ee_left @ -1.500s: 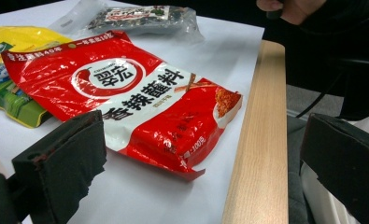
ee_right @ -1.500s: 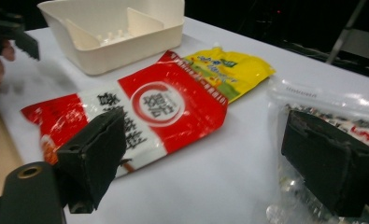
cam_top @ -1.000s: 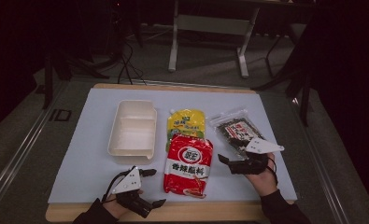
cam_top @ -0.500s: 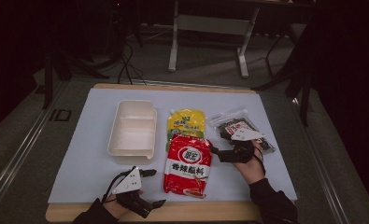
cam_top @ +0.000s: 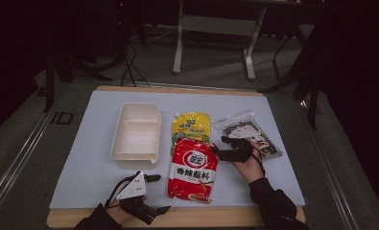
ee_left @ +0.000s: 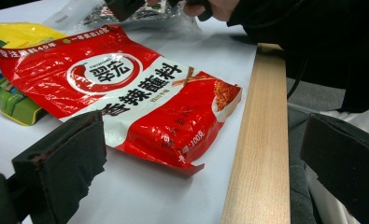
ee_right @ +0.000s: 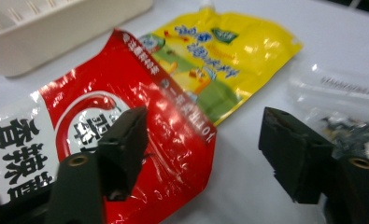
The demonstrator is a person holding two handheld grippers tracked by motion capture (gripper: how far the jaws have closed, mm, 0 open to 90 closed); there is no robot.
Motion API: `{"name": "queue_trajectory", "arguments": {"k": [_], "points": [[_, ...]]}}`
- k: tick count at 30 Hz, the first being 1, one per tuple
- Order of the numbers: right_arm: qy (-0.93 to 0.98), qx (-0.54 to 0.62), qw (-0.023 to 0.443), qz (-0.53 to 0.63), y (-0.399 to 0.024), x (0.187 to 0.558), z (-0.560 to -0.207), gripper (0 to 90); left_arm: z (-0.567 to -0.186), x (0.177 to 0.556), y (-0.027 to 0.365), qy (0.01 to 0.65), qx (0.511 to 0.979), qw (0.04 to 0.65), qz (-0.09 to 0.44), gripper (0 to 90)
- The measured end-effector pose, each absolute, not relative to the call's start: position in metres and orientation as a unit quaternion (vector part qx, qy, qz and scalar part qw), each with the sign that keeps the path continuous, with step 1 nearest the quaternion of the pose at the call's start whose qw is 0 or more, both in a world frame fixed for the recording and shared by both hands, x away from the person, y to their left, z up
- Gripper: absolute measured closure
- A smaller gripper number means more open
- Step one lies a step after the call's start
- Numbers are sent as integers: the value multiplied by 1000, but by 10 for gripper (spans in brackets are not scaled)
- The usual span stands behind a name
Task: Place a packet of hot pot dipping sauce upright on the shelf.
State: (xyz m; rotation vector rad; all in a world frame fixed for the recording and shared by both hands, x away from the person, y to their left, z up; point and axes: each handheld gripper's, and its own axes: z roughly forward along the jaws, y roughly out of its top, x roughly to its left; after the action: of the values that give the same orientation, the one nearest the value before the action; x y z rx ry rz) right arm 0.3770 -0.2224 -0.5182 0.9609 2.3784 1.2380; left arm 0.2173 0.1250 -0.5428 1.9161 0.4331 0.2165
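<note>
Red seasoning pouch (cam_top: 192,167) lies flat near the middle of the white mat (cam_top: 81,167), its long axis running near to far, its near end close to the wooden table edge (ee_left: 257,140). Glossy red foil, white band with dark characters, a round chili emblem toward the far end, crinkled and catching glare. Its far end overlaps the near end of the yellow-green spouted pouch (cam_top: 191,127), which lies just beyond it. Right gripper (cam_top: 221,147) sits at the red pouch's far right corner, pointing left; in the right gripper view one jaw hangs over the red foil and the other stands off over bare mat, so the corner (ee_right: 205,140) lies between them. The jaws have just been closing and are partly open, with no pad pressing on the foil that I can see. Judged step: approach to a pinch on that corner. The next move would call for dropping low enough to get one pad under the thin edge, then closing; the foil looks slick and may slide rather than lift. Left gripper (cam_top: 153,194) rests near the near left edge of the mat, jaws wide apart, nothing in them, aimed toward the pouch's near end. White two-compartment tray (cam_top: 135,132) lies to the left, empty. A clear bag of dark contents (cam_top: 261,136) lies right of the hand.
</note>
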Motion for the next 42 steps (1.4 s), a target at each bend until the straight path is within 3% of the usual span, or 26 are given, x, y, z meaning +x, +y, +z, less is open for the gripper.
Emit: {"name": "queue_trajectory", "arguments": {"k": [9, 12, 15, 16, 17, 42], "points": [[839, 351, 122, 397, -218, 391, -530, 477, -543, 216, 124, 177, 813, 547, 89, 14], [849, 348, 111, 383, -215, 392, -534, 601, -544, 216, 122, 173, 816, 545, 91, 14], [855, 338, 105, 379, -214, 390, -533, 809, -543, 216, 123, 175, 813, 547, 91, 14], [855, 338, 105, 379, -214, 390, -533, 809, -543, 216, 123, 175, 813, 547, 91, 14], [857, 336, 106, 376, -215, 390, -530, 863, -543, 216, 124, 177, 813, 548, 92, 14], [854, 298, 129, 406, -218, 371, -483, 893, -535, 217, 125, 190, 804, 552, 110, 14]]}}
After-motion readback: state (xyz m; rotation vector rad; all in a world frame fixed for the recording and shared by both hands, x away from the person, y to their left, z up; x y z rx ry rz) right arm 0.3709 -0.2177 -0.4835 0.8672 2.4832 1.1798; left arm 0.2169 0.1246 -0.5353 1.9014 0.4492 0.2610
